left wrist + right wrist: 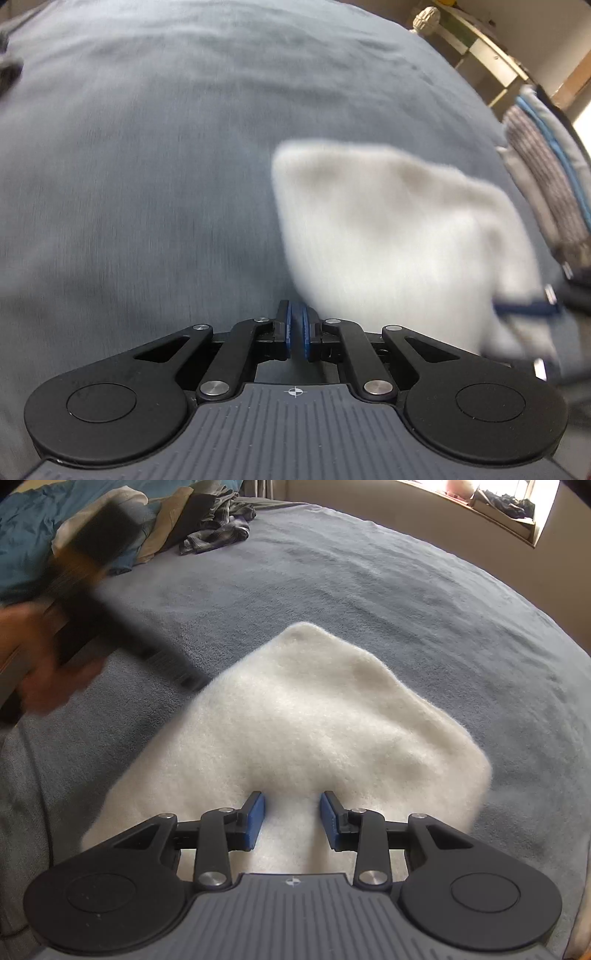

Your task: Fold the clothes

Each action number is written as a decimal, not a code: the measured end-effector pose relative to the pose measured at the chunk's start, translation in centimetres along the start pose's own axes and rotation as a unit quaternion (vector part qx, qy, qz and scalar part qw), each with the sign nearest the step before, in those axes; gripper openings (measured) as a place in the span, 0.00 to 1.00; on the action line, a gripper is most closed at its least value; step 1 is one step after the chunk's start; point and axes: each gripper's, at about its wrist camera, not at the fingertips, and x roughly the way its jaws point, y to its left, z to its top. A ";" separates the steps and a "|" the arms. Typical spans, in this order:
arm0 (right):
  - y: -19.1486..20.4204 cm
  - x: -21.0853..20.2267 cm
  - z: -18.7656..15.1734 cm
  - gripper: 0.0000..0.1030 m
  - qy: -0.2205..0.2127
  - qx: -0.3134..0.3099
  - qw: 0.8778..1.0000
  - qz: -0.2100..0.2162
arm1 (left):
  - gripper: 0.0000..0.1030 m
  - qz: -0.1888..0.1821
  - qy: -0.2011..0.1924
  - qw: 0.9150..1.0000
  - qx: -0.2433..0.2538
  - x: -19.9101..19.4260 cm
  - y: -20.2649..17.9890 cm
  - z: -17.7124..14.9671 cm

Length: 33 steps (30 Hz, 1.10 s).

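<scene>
Lying on the grey bedspread (pixel 369 590), the white fleece garment (pixel 295 720) sat bunched, apparently part folded. The right gripper (pixel 292 821) hovered over its near edge, blue pads (pixel 255 821) apart with nothing pinched, probably ready to steady it. The left gripper (pixel 295 334), fingers together and empty, hung beside the cloth.

Grey-blue blanket (pixel 369 590) covers the bed. Window sill (pixel 491 509), cluttered, upper right. White finial post (pixel 425 18) beyond the bed's edge.
</scene>
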 end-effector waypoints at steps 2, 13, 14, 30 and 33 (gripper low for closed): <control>0.0 0.0 0.0 0.36 -0.001 0.000 1.000 0.000 | 0.05 0.017 -0.002 1.000 0.010 1.0 -0.6 2.0; -0.6 0.0 -0.5 0.37 -0.015 0.006 1.000 0.014 | 0.01 0.084 -0.009 0.993 0.077 -1.9 -4.8 -6.6; -0.7 0.0 -0.6 0.37 -0.016 0.008 1.000 0.016 | 0.01 0.067 0.012 0.996 0.063 -2.2 -4.8 -8.2; -1.3 -2.1 -1.7 0.37 -0.075 0.052 0.996 0.022 | 0.07 -0.035 0.050 0.998 0.013 -8.4 -1.3 -13.2; -2.4 -2.2 -2.2 0.37 -0.093 0.089 0.991 0.030 | 0.08 -0.012 0.005 1.000 -0.026 -7.5 0.9 -9.0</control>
